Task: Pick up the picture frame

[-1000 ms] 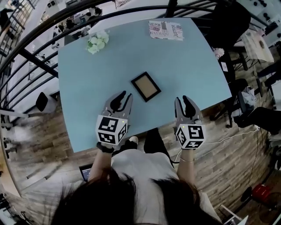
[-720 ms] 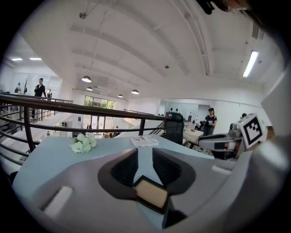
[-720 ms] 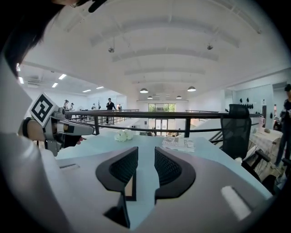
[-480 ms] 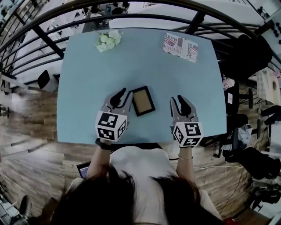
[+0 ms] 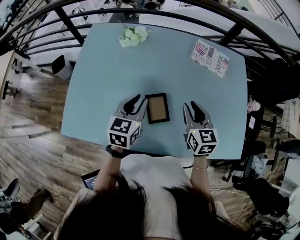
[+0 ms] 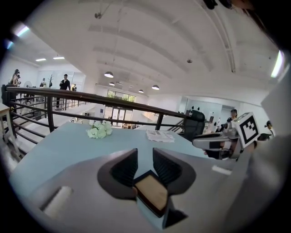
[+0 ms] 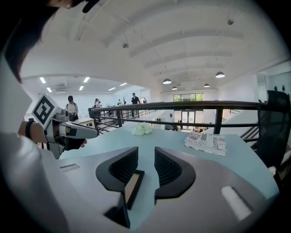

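Observation:
The picture frame (image 5: 157,108), dark-edged with a tan centre, lies flat on the light blue table (image 5: 108,70) near its front edge. My left gripper (image 5: 136,101) sits just left of the frame. Its jaws have just been opening, and nothing is between the pads. In the left gripper view the frame (image 6: 152,193) shows low in the gap of the left gripper (image 6: 144,166). My right gripper (image 5: 193,108) stands open a short way right of the frame. In the right gripper view the frame's edge (image 7: 132,186) shows beside the right gripper (image 7: 145,166).
White flowers (image 5: 133,36) lie at the table's far edge, and a newspaper (image 5: 210,57) at the far right corner. A black railing (image 5: 154,11) curves behind the table. Dark chairs (image 5: 276,79) stand to the right on the wooden floor.
Both grippers have moved forward from the table's front edge and now flank the frame. The left one has come up close to the frame's left edge.

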Available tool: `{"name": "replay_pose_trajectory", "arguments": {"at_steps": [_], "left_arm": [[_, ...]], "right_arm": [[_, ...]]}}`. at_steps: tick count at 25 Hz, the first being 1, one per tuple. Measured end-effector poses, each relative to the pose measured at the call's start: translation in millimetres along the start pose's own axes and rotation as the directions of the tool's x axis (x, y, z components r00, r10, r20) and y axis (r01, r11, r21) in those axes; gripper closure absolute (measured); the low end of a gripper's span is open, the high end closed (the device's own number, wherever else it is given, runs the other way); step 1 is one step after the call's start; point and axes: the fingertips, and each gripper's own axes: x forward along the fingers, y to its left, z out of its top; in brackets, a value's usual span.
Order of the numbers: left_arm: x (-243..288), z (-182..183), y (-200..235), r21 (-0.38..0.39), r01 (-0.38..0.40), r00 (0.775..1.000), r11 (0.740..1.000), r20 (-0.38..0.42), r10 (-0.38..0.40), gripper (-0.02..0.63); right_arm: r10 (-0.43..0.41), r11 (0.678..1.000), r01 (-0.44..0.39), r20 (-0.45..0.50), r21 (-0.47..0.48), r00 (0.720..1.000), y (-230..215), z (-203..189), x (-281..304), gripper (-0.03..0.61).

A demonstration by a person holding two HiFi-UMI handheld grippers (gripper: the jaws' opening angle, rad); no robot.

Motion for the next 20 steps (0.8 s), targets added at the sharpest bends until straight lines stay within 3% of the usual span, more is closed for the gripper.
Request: {"name": "replay_pose_trajectory", "arguments": {"at_steps": [12, 20], "left_arm": [[19.9, -39.3, 9.3, -0.071, 0.019, 0.992, 0.997, -0.119, -0.027, 0.508], [32.4, -75.8, 15.2, -0.156, 0.019, 0.977, 0.988, -0.207, -0.051, 0.508]], "right_arm": [[0.048, 0.999, -0.045, -0.082, 0.029, 0.995, 9.6, -22.6, 29.4, 0.489], [0.108, 0.993, -0.098, -0.185, 0.058, 0.977, 19.3, -56.6, 51.3, 0.489]]}}
